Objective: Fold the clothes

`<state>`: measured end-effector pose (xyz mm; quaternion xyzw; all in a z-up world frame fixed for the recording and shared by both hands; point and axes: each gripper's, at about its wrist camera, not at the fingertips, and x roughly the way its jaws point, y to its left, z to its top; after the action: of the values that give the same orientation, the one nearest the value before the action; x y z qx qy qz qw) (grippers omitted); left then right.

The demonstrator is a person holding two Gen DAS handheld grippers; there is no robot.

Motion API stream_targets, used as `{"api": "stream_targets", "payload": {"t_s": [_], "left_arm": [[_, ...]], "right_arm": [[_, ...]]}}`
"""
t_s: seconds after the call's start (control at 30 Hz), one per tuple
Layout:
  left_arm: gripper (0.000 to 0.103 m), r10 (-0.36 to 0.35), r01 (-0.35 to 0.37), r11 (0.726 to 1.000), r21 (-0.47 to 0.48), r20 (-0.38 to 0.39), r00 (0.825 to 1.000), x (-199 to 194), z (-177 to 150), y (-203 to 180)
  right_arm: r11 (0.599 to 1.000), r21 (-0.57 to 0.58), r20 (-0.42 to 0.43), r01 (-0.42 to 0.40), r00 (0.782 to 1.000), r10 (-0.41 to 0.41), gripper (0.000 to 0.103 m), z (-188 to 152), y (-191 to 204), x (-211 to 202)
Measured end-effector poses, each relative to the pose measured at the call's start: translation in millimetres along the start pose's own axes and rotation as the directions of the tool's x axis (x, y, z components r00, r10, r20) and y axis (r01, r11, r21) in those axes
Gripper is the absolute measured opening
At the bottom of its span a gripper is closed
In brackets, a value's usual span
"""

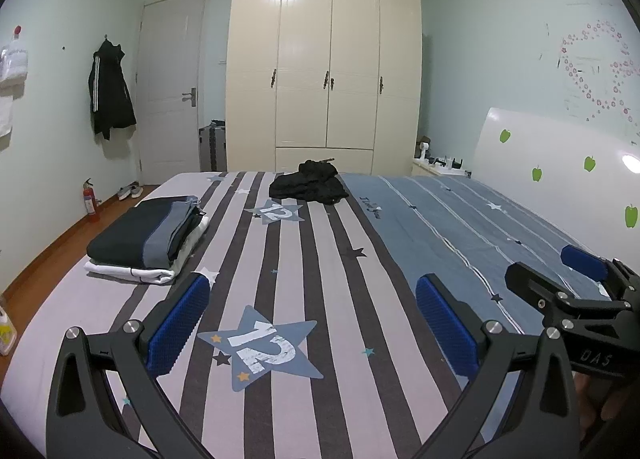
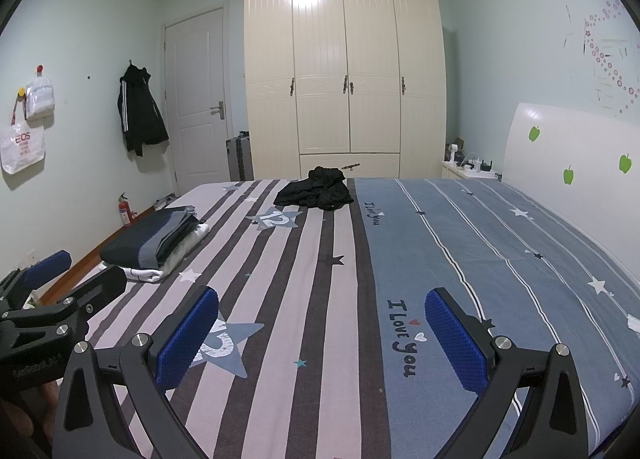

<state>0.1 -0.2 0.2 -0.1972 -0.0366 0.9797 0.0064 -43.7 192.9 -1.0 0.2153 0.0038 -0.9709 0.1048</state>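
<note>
Left wrist view: left gripper (image 1: pixel 312 323) spread wide over the bed (image 1: pixel 352 299), right gripper (image 2: pixel 322 333) likewise; crumpled black garment (image 1: pixel 308 185) lies far off, folded stack (image 1: pixel 152 239) left, wardrobe (image 1: pixel 324 71) behind.

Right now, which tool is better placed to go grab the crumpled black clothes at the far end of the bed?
Probably the left tool, narrowly. The black clothes lie almost straight ahead of it; the right tool sees them slightly leftward. Both are open and far away.
</note>
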Motion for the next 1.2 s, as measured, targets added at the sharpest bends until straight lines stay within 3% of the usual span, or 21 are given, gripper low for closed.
{"api": "stream_targets", "payload": {"t_s": [1.2], "left_arm": [[0.102,0.015,-0.015,0.999,0.029,0.010,1.000,-2.0,-0.5,-7.3]], "right_arm": [[1.000,0.004,0.003,-0.001,1.000,0.001,0.103,-0.3,-1.4,0.8]]}}
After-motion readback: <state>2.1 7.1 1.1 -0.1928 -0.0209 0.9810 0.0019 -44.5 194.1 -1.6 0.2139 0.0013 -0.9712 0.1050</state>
